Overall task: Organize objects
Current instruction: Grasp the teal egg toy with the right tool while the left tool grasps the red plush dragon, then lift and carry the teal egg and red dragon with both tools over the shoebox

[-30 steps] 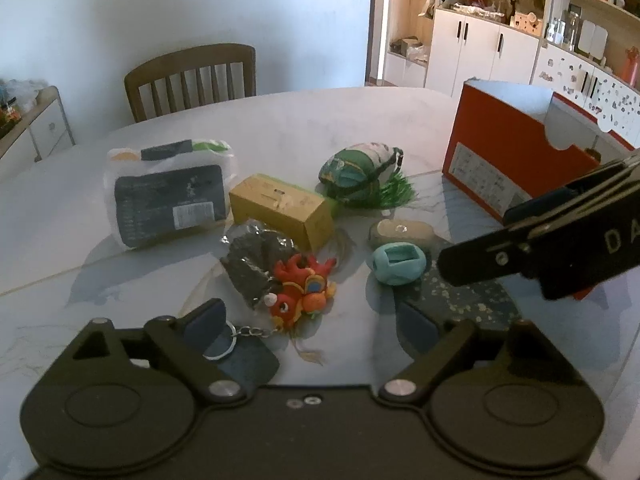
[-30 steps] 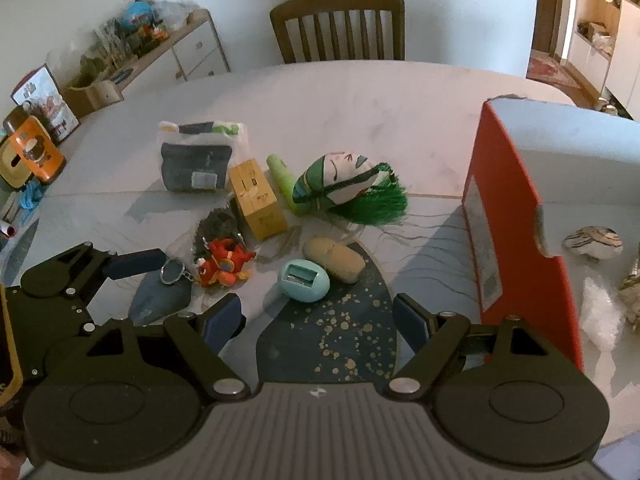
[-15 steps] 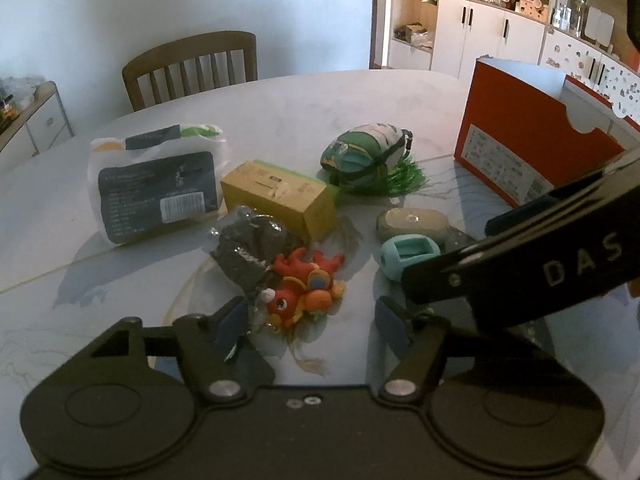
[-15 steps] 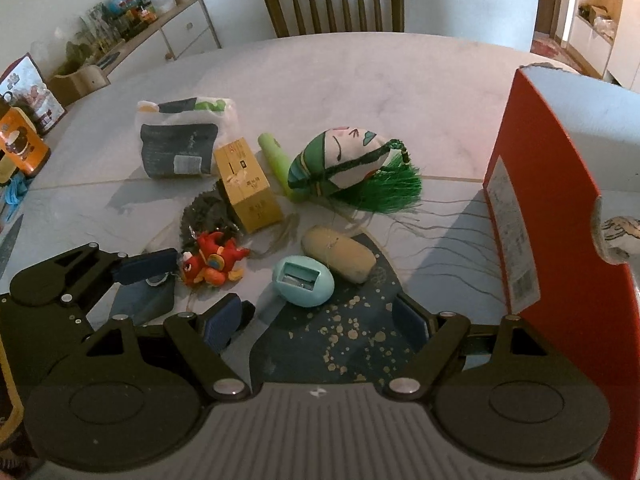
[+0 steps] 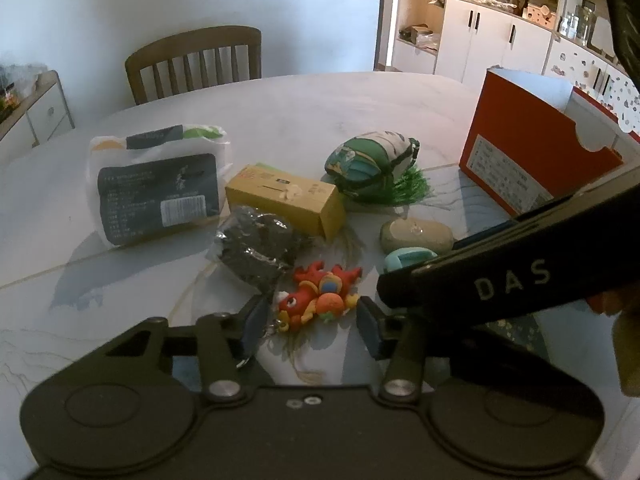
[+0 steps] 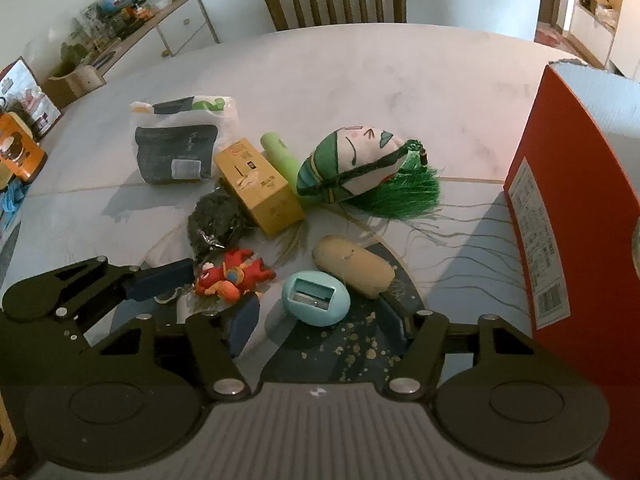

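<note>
In the left wrist view a red and orange toy keychain (image 5: 316, 296) lies on the table between the fingers of my left gripper (image 5: 310, 324). That gripper is open, its pads close on either side of the toy. In the right wrist view my right gripper (image 6: 319, 320) is open around a teal egg-shaped sharpener (image 6: 316, 298), with a gap on each side. A tan oval case (image 6: 352, 266) lies just beyond the sharpener. The two grippers sit side by side, and the right one's black frame (image 5: 508, 280) crosses the left wrist view.
An orange shoebox (image 6: 580, 200) stands open at the right. Behind the toy lie a dark crinkly bag (image 5: 256, 248), a yellow carton (image 5: 288, 196), a white and black packet (image 5: 156, 188), a green tube (image 6: 280, 156) and a green tasselled pouch (image 6: 352, 168). A wooden chair (image 5: 196, 64) stands at the far edge.
Both grippers moved forward and down toward the table. My left fingers narrowed around the red toy. The teal sharpener now sits between my right fingers.
</note>
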The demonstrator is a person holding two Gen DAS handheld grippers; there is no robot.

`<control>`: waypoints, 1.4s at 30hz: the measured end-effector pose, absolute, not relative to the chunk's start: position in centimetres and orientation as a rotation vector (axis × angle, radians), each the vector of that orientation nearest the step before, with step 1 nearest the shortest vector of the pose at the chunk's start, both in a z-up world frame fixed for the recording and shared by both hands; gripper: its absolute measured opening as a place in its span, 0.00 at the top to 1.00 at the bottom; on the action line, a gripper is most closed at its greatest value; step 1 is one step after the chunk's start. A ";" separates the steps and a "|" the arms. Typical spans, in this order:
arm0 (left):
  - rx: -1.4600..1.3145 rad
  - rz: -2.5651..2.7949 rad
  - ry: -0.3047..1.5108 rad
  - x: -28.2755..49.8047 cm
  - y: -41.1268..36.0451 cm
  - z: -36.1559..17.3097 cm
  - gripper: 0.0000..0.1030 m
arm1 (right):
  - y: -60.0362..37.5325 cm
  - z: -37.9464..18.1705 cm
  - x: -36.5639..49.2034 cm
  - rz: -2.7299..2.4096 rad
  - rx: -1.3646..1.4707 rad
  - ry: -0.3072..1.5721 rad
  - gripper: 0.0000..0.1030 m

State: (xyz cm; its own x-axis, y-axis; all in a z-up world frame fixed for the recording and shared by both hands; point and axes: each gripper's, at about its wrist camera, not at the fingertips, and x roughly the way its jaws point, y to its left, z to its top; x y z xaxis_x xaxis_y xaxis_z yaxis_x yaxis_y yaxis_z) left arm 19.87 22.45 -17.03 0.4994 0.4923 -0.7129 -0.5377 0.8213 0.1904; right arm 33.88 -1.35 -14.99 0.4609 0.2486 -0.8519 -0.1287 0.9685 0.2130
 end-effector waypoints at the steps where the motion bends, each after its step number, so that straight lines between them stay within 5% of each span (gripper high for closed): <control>1: -0.061 0.624 0.843 19.9 22.5 -17.0 0.55 | -1.3 -15.0 33.9 0.230 0.122 1.067 0.39; 4: -0.067 0.626 0.844 20.0 22.5 -17.0 0.58 | -1.1 -15.0 33.9 0.218 0.114 1.067 0.43; 9: -0.065 0.626 0.843 20.0 22.5 -16.9 0.66 | -1.2 -15.4 34.0 0.209 0.137 1.098 0.64; 42: -0.193 0.542 0.866 13.8 16.0 -16.8 0.67 | -3.8 -12.0 24.5 0.268 0.149 1.054 0.66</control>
